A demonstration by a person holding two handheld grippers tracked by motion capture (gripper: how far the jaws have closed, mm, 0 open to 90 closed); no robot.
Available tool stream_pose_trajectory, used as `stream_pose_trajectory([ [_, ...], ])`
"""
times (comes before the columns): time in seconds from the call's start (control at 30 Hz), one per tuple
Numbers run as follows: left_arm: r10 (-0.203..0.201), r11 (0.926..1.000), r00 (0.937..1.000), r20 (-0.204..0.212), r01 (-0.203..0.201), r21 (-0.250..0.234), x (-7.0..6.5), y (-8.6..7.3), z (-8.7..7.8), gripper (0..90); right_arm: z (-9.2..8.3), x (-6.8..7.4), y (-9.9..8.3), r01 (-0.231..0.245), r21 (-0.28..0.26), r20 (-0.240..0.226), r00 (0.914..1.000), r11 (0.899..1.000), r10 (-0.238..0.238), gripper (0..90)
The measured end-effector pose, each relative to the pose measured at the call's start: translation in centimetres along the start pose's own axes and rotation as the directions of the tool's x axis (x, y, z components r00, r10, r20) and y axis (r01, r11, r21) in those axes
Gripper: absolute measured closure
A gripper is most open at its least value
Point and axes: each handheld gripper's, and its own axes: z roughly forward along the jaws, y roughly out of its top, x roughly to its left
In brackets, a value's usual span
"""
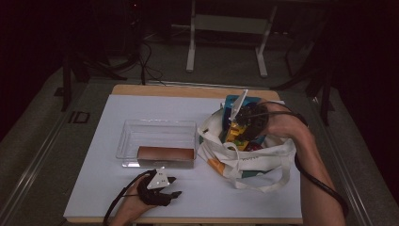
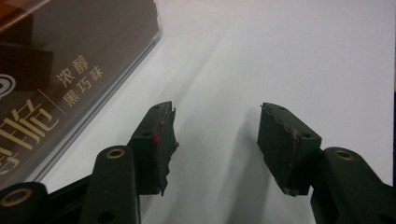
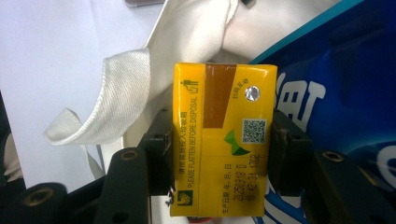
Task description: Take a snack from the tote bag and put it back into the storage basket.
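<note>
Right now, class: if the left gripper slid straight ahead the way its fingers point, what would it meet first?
Probably nothing: the left gripper points across bare white table. The brown box lies off to its side, though depth is uncertain.

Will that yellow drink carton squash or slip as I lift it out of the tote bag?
Probably holds: the yellow drink carton is boxy, its flat sides clamped squarely by the right gripper. Its glossy skin might slip. The tote bag looks floppy and may drag.

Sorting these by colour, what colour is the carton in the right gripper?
Yellow carton, brown stripe; right gripper view.
</note>
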Motion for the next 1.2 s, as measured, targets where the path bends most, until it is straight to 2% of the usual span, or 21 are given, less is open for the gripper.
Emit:
stream_pose_trajectory([
  [0.33, 0.001, 0.9999, 1.0, -0.002, -0.001, -0.01, 0.0, 0.0, -0.1, 46.1, -0.9, 0.0, 0.4, 0.005, -0.015, 0.009, 0.9999, 1.0, -0.004, 51.3],
  [0.43, 0.004, 1.0, 1.0, 0.001, -0.004, -0.008, 0.0, 0.0, -0.1, 46.1, -1.4, 0.1, 0.7, 0.01, -0.047, -0.004, 0.9999, 0.999, -0.01, 51.4],
  [0.53, 0.004, 0.9999, 1.0, 0.0, -0.004, -0.009, 0.0, 0.0, -0.1, 46.1, -1.8, 0.2, 1.1, 0.017, -0.056, 0.0, 0.9999, 0.998, -0.017, 51.4],
  [1.2, 0.01, 0.9997, 0.9999, -0.008, -0.011, -0.023, -0.1, -0.1, -0.3, 46.2, -2.5, 0.2, 3.3, 0.051, -0.089, 0.014, 0.9986, 0.995, -0.05, 51.4],
])
